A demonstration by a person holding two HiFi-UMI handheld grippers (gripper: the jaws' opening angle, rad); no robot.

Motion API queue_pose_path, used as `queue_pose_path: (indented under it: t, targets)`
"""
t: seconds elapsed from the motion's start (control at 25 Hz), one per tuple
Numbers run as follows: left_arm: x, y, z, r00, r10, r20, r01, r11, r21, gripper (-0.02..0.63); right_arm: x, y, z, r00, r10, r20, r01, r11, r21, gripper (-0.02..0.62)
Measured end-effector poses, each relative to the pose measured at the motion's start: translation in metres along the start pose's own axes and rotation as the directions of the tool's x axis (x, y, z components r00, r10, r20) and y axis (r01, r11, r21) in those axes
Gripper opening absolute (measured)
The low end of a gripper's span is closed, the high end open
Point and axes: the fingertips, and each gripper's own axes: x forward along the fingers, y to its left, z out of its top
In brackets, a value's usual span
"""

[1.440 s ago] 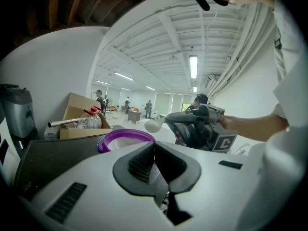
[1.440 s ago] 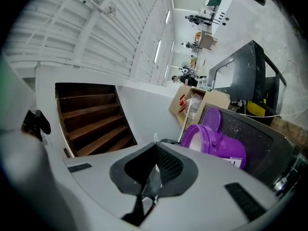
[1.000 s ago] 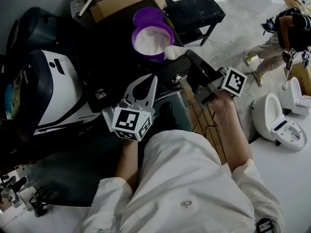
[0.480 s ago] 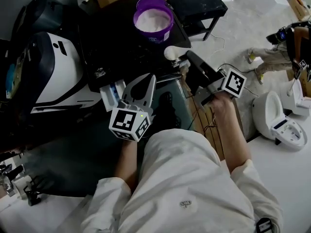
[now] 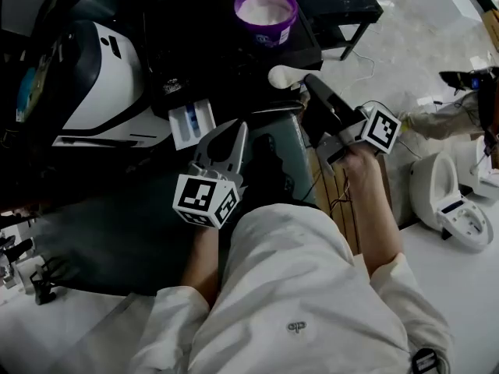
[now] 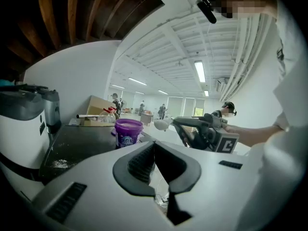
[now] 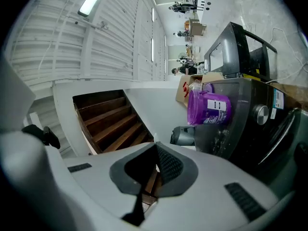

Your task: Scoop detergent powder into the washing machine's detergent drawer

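A purple tub [image 5: 266, 6] of white powder stands on the dark top of the washing machine [image 5: 101, 68]. The machine's white and blue detergent drawer [image 5: 191, 123] is pulled open. My right gripper [image 5: 309, 82] is shut on a white scoop [image 5: 282, 75], whose bowl hangs between the tub and the drawer, to the drawer's right. The left gripper view shows the same scoop [image 6: 161, 124] beside the tub [image 6: 128, 133]. Just below the drawer, my left gripper [image 5: 240, 127] is shut and empty. In the right gripper view the tub [image 7: 208, 107] lies past the shut jaws.
A cardboard box [image 6: 98, 110] sits behind the tub. A black stand [image 5: 343, 6] is right of the machine. White toilets [image 5: 452, 201] stand on the floor at the right, with another person [image 5: 468, 115] near them. Wooden stairs [image 7: 110, 119] show in the right gripper view.
The right gripper has drawn the scoop away from the tub's rim toward the machine's front. The drawer has come into view. The left gripper has barely moved.
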Motion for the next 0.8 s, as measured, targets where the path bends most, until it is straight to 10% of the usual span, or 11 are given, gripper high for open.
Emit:
queue_pose_path:
  t: [0.8]
  targets:
    - [-0.067, 0.063, -0.003, 0.982, 0.183, 0.033, -0.182, 0.983, -0.038, 0.02, 0.066, -0.013, -0.071, 0.985, 0.021, -0.171, -0.015, 0.999, 0.034, 0.009]
